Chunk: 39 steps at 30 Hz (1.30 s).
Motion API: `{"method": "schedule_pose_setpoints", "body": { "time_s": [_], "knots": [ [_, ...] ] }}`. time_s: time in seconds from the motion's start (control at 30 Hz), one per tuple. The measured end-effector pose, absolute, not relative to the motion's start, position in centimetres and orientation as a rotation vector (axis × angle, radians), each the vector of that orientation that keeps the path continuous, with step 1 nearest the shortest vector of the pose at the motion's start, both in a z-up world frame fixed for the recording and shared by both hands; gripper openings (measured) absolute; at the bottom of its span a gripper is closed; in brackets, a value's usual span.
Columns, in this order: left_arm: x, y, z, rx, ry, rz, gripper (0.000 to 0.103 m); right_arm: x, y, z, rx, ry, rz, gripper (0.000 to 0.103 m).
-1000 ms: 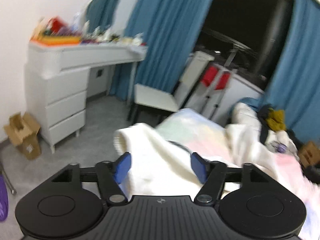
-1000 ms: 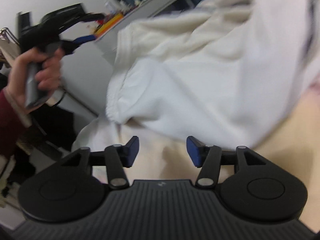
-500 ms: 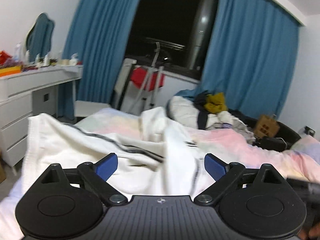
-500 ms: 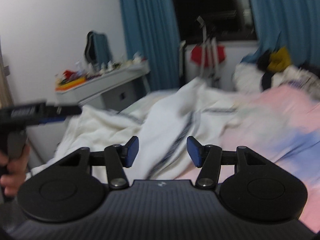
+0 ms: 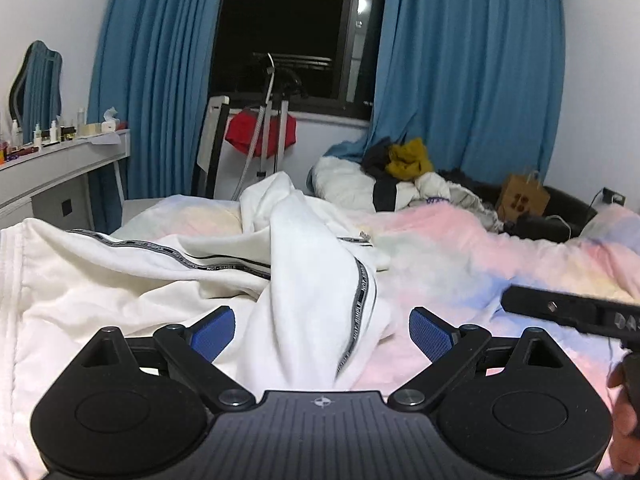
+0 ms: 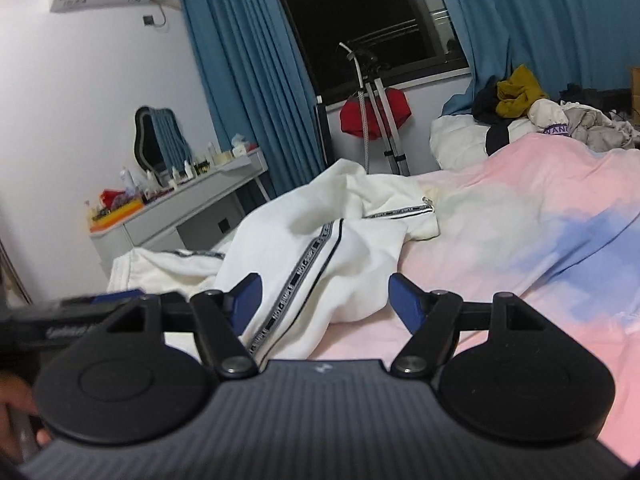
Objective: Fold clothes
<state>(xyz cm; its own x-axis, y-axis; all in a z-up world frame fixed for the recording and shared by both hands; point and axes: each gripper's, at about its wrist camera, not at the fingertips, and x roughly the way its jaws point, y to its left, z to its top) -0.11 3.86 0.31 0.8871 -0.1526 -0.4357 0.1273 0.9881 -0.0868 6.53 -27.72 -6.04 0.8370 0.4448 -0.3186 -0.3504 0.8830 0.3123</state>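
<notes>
Two released grippers, left gripper (image 5: 321, 328) and right gripper (image 6: 322, 295), are held over the crumpled white garment (image 5: 168, 276); spreading is judged pending, requiring edge grasps.

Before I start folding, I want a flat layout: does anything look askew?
Yes. The white garment lies crumpled on the bed, one striped section bunched into a ridge toward the left claw. Both claws are open, holding nothing.

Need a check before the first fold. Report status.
Left gripper and right gripper: jaws open, empty. White garment crumpled on the pastel bedspread, unfolded. Nothing in the way.
</notes>
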Motion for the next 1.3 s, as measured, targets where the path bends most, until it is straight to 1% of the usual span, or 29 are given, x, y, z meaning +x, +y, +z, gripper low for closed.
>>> {"method": "schedule_pose_setpoints", "body": {
  "time_s": [0.1, 0.17, 0.3, 0.4, 0.5, 0.57, 0.6, 0.67, 0.7, 0.73, 0.87, 1.07, 1.2, 1.3],
  "knots": [
    [3.1, 4.0, 0.3, -0.028, 0.455, -0.144, 0.096, 6.7, -27.1, -6.4, 0.217, 0.411, 0.42, 0.072],
    [5.6, 4.1, 0.4, -0.012, 0.449, -0.135, 0.098, 6.8, -26.7, -6.7, 0.202, 0.421, 0.415, 0.072],
    [11.3, 3.9, 0.6, -0.01, 0.45, -0.133, 0.097, 7.3, -26.9, -7.1, 0.206, 0.438, 0.385, 0.072],
    [14.8, 3.2, 0.4, -0.029, 0.458, -0.141, 0.092, 8.1, -27.8, -7.6, 0.252, 0.452, 0.354, 0.072],
    [17.8, 2.2, -0.2, -0.02, 0.488, -0.119, 0.079, 9.0, -29.2, -8.0, 0.329, 0.467, 0.319, 0.072],
    [19.0, 1.3, -0.6, 0.024, 0.505, -0.108, 0.054, 9.7, -30.3, -8.3, 0.379, 0.476, 0.292, 0.072],
    [19.4, 0.8, -0.7, 0.05, 0.512, -0.105, 0.047, 10.0, -30.8, -8.5, 0.401, 0.481, 0.277, 0.072],
    [19.8, 0.0, -0.8, 0.092, 0.515, -0.122, 0.023, 10.6, -31.7, -9.2, 0.439, 0.506, 0.24, 0.072],
    [19.8, -0.5, -0.9, 0.115, 0.516, -0.122, 0.016, 10.9, -32.1, -9.6, 0.46, 0.525, 0.218, 0.072],
    [19.7, -0.9, -0.9, 0.13, 0.515, -0.123, 0.013, 11.2, -32.6, -10.0, 0.489, 0.545, 0.195, 0.072],
    [18.6, -2.5, -0.4, 0.164, 0.507, -0.165, 0.009, 11.7, -34.3, -11.2, 0.589, 0.598, 0.132, 0.073],
    [13.0, -5.7, 0.4, 0.211, 0.466, -0.291, 0.008, 11.0, -35.1, -10.8, 0.597, 0.57, 0.086, 0.073],
    [7.8, -7.6, -1.4, 0.242, 0.493, -0.401, 0.008, 10.9, -35.5, -10.2, 0.588, 0.541, 0.089, 0.073],
    [5.4, -7.7, -4.1, 0.236, 0.535, -0.443, 0.008, 10.6, -35.5, -9.7, 0.578, 0.537, 0.094, 0.073]
  ]
}}
